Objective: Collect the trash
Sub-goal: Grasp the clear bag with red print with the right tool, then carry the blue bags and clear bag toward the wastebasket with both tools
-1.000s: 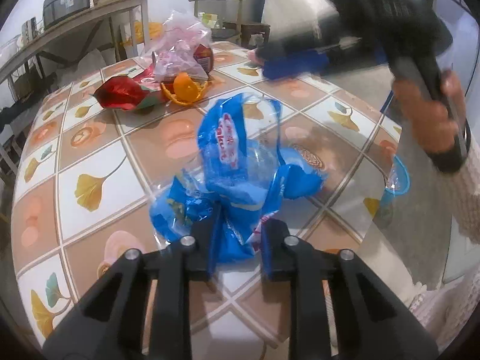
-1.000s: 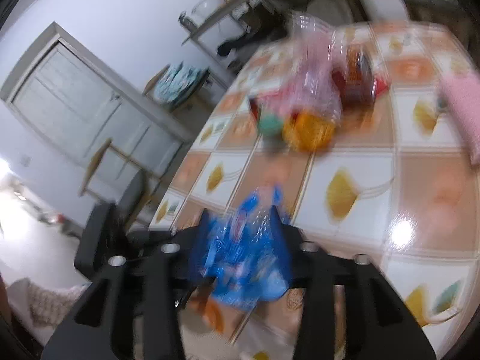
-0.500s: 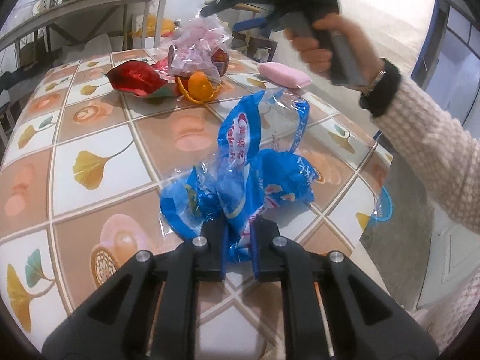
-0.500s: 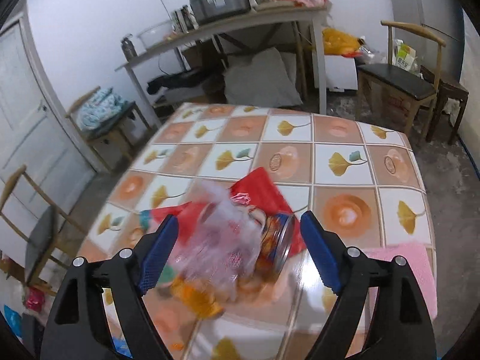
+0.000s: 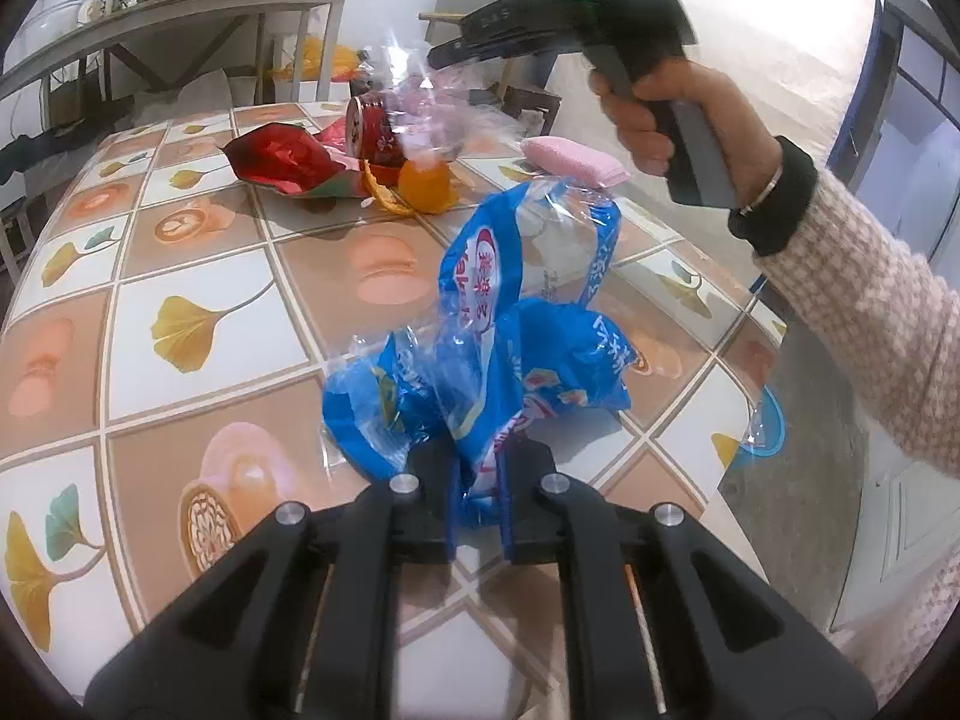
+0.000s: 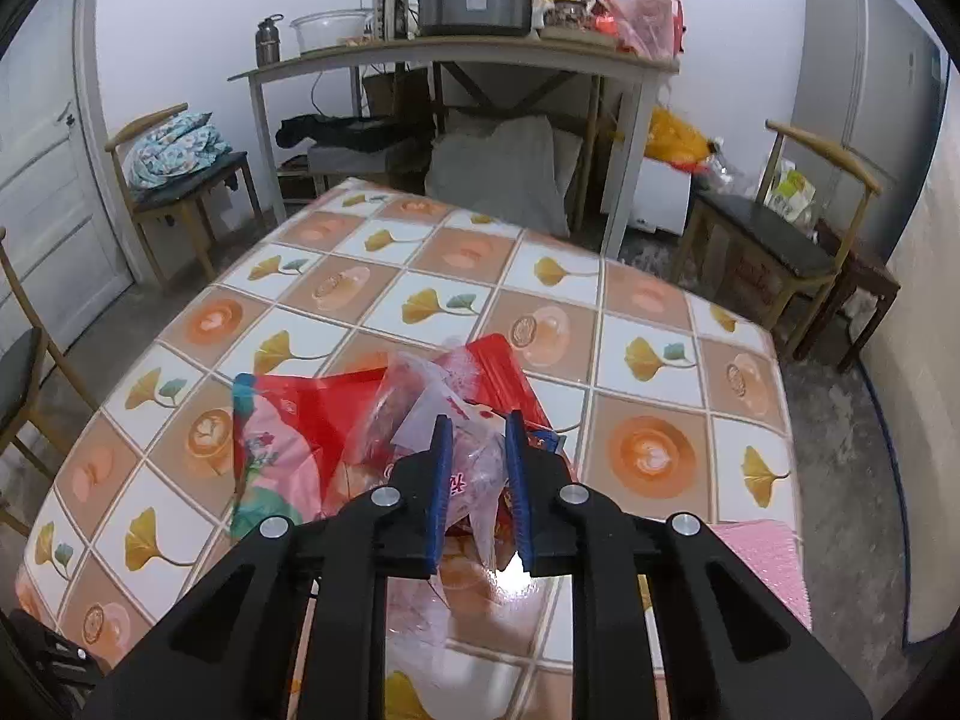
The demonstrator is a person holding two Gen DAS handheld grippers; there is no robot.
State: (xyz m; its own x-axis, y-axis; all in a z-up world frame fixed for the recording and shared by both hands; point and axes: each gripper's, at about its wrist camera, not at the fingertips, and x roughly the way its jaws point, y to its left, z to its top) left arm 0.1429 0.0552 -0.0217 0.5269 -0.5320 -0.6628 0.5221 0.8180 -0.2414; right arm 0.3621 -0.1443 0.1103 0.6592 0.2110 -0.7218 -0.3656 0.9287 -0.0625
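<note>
My left gripper [image 5: 477, 471] is shut on a crumpled blue plastic bag [image 5: 516, 354] that rests on the tiled table [image 5: 198, 324]. My right gripper [image 6: 478, 426] has its jaws closing on a clear pinkish plastic bag [image 6: 432, 408], which fills the narrow gap between the blue pads. In the left wrist view that bag [image 5: 432, 114] is stretched upward under the right gripper, held by a person's hand [image 5: 660, 114]. Under it lie a red wrapper [image 6: 312, 420], a red can [image 5: 375, 132] and orange peel [image 5: 426, 183].
A pink sponge [image 5: 573, 159] lies near the table's right edge. Beyond that edge, low down, is something with a blue rim and clear plastic [image 5: 765, 426]. Wooden chairs [image 6: 774, 228] and a cluttered side table [image 6: 456, 54] stand past the far edge.
The right gripper swung away from the blue bag to the far pile and narrowed its wide jaws around the clear bag. The left gripper's jaws closed tighter on the blue bag.
</note>
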